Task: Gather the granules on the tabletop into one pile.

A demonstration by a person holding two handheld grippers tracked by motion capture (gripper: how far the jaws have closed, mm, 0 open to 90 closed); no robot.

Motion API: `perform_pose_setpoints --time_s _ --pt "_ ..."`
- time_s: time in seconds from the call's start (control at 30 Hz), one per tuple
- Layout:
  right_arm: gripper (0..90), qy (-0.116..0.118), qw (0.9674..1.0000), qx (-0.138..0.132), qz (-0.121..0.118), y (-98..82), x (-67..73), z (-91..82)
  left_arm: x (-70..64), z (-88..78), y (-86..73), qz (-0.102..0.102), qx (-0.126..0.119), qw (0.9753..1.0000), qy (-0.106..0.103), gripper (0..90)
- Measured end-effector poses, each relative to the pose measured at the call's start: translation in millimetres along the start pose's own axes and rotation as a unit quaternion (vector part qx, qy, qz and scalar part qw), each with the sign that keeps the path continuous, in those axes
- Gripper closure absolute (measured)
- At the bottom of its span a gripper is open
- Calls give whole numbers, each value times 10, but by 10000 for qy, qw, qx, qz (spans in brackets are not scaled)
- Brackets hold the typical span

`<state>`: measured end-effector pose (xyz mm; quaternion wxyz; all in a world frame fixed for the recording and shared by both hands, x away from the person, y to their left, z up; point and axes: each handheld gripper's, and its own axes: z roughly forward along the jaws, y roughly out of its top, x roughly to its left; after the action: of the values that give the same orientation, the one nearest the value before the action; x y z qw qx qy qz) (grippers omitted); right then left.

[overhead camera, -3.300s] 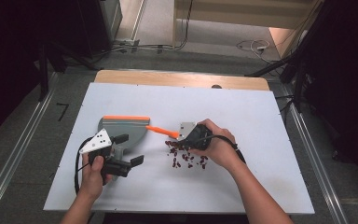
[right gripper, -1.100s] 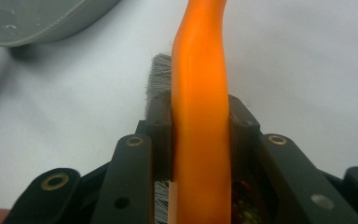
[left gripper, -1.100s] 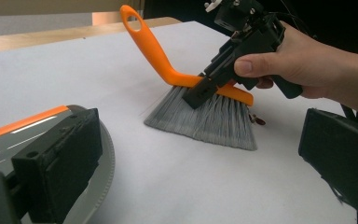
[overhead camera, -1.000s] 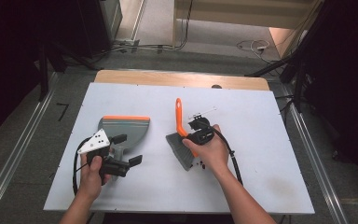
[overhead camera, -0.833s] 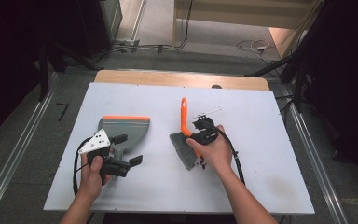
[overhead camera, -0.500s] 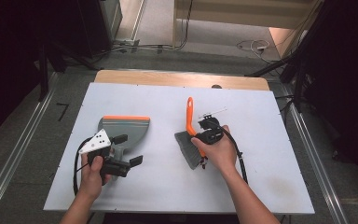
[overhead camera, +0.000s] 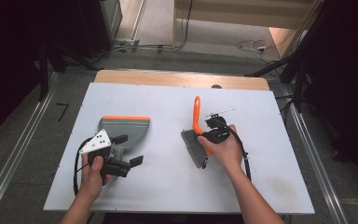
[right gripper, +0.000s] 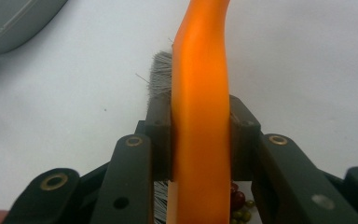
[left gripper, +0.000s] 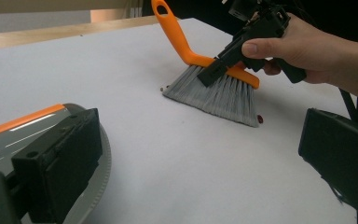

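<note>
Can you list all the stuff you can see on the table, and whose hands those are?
Hand brush: one, orange handle with grey bristles, right of the table's middle, clamped in the right tongs.
Dustpan: one, grey with an orange edge, left side of the table.
Beans: a few, dark red and green, small, under the brush by its bristles.
Table: one, white top with a wooden far edge.
Left tongs: one, black, open, by the dustpan's near end.
Right tongs: one, black, shut on the brush.
Person's hands: two, one on each tongs.

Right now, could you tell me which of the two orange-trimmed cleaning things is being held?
The brush, clamped in the right tool; the dustpan lies flat, unheld.
</note>
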<state>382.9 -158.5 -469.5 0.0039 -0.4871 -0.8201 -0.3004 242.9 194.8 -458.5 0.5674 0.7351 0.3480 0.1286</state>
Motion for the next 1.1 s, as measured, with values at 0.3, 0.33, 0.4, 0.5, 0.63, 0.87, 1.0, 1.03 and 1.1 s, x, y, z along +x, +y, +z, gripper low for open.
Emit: perform_pose_setpoints --time_s 0.3,0.33,0.4,0.5,0.63,0.87,1.0,1.03,1.1 --pt "664 -47 10000 -41 46 -17 -63 -35 -4 6 -2 16 16 10000 7 2" --pt "664 -43 10000 -49 55 -19 -68 -37 -3 6 -2 21 19 10000 5 2" --pt "666 59 9998 -102 136 -18 -70 -46 -2 6 -2 14 12 10000 5 2" --pt "672 223 9996 -190 59 -8 -56 -64 1 5 0 3 -1 10000 7 2" --pt "679 369 9986 -339 -153 46 6 -198 5 10 2 -12 -3 10000 1 2" --pt "680 432 9930 -338 -1045 117 145 -456 4 8 9 5 -6 10000 0 2" --pt "681 412 9827 -216 -1792 53 210 -650 5 -2 14 -25 -50 10000 5 3" --pt "681 412 9827 -216 -1792 53 210 -650 7 -4 15 -22 -51 10000 9 3" --pt "681 331 9767 -167 -2112 -14 240 -706 9 -4 16 -16 -40 10000 16 2"
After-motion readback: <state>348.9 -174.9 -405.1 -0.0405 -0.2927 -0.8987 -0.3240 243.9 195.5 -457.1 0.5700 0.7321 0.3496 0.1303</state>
